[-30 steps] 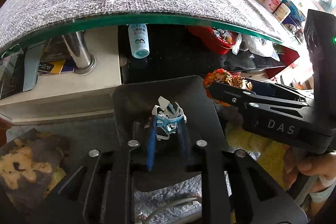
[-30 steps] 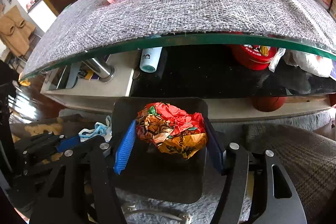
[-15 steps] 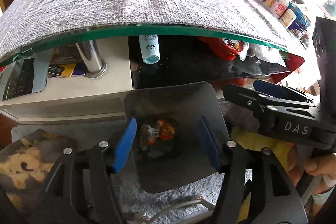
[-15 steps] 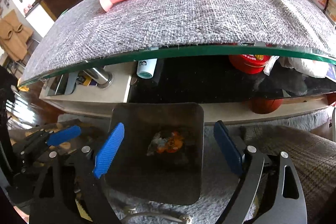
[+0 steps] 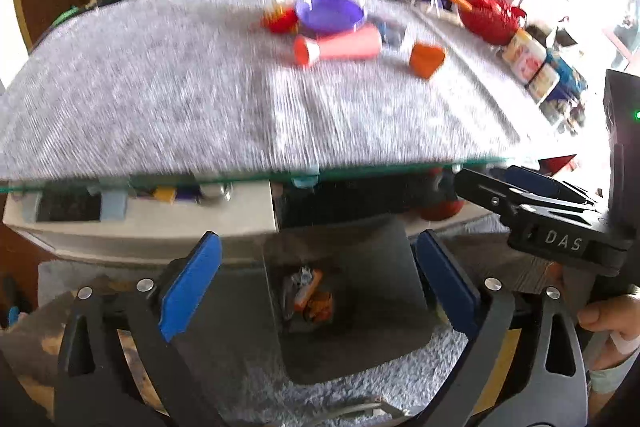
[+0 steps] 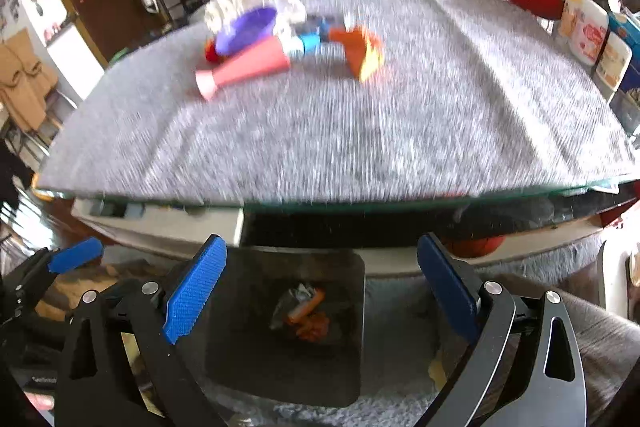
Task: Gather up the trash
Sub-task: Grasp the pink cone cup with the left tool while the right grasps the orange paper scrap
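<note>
- Crumpled orange-and-silver wrapper trash [image 5: 308, 297] is sitting at the bottom of the dark square bin [image 5: 404, 343] on the floor, just in front of the worktop; from the right wrist view the same trash [image 6: 304, 311] is deep inside the bin [image 6: 352, 387].
- Left gripper [image 5: 316, 287] hangs right above the bin with its blue-padded fingers [image 5: 190, 285] spread wide, nothing between them.
- Right gripper [image 6: 320, 287] is the same deal, blue fingers [image 6: 196, 289] splayed apart and empty, also over the bin mouth.
- In the left view the right gripper [image 5: 516, 191] shows up off to the right side, with a hand [image 5: 608, 315] on it at the edge.
- Grey woven mat [image 5: 160, 99] covers the glass-edged worktop [image 5: 360, 171], pretty motion-blurred in both views.
- On the far part of the mat there's a pink cone-shaped cup [image 5: 340, 49] lying on its side, a purple plastic bowl [image 5: 330, 13] just behind it, and an orange crumpled piece [image 5: 427, 59] near the cup's right.
- Red woven basket [image 5: 490, 19] sits at the far right of the worktop, with a few round labelled tubs [image 5: 532, 67] lined up near it.
- Grey shaggy rug [image 5: 360, 391] lies under the bin.
</note>
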